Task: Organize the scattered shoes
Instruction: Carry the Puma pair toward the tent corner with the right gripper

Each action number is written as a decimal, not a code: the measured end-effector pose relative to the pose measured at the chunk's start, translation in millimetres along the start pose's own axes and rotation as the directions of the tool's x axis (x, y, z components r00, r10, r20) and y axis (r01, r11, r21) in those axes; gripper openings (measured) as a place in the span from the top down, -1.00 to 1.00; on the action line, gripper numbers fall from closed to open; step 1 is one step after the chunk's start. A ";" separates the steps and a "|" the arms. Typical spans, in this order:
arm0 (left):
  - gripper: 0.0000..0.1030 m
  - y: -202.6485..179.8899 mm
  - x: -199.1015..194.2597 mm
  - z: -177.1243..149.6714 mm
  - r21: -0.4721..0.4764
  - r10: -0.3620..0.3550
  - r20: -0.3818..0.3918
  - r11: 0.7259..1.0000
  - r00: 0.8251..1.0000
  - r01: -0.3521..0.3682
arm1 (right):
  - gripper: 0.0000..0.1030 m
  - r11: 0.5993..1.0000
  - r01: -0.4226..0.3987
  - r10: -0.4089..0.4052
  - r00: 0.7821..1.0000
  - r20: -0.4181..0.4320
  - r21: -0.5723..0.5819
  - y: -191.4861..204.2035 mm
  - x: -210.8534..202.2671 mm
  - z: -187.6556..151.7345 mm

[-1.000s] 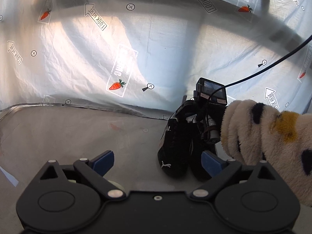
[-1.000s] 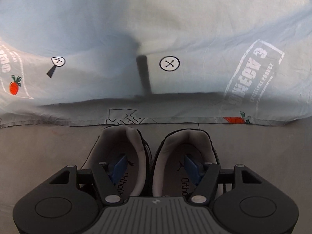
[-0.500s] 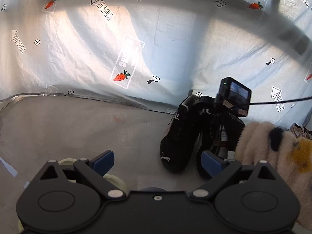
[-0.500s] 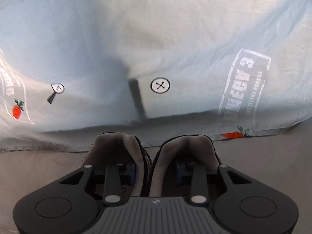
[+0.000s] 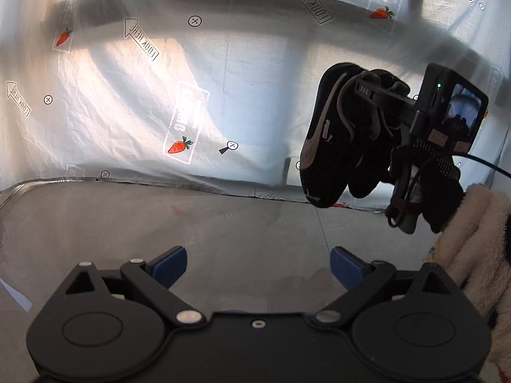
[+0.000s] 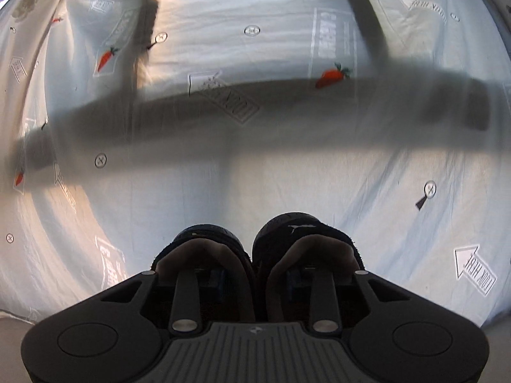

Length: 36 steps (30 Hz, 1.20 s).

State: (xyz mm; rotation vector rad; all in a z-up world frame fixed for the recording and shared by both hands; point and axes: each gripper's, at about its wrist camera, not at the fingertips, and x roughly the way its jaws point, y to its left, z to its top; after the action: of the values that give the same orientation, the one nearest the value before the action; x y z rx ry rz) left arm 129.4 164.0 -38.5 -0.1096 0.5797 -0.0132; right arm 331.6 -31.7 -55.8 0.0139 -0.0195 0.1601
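A pair of black sneakers [image 5: 322,146] with a pale side stripe hangs in the air at the right of the left wrist view, toes down, clear of the grey floor [image 5: 223,223]. My right gripper [image 6: 255,281] has one finger inside each shoe [image 6: 297,226]. Its jaws are closing and pinch the two inner walls together, so both shoes are carried. A black-gloved hand [image 5: 428,175] holds that gripper. My left gripper [image 5: 257,261] is low over the floor, open, with nothing between its blue pads.
A white sheet [image 5: 179,127] printed with carrots, arrows and crossed circles hangs behind and meets the floor. A fluffy spotted sleeve [image 5: 472,239] fills the right edge. A black cable [image 5: 491,166] trails from the right gripper's camera [image 5: 456,108].
The right gripper's jaws closed on the inner walls of the two sneakers, lifted them off the floor and swung up from pointing down to level. The left gripper drifted slightly.
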 end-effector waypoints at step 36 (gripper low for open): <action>-0.90 -374.0 -14.2 -67.9 0.156 -0.412 -0.085 0.894 0.907 0.421 | 0.31 0.784 0.600 -0.621 0.760 -0.194 -0.160 -426.5 -393.0 16.1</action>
State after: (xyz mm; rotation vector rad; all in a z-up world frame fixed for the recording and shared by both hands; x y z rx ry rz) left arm 87.2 -214.0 -47.2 -0.0651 0.5935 -0.4859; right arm 11.5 -515.5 -53.0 -0.0887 0.2190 -0.5049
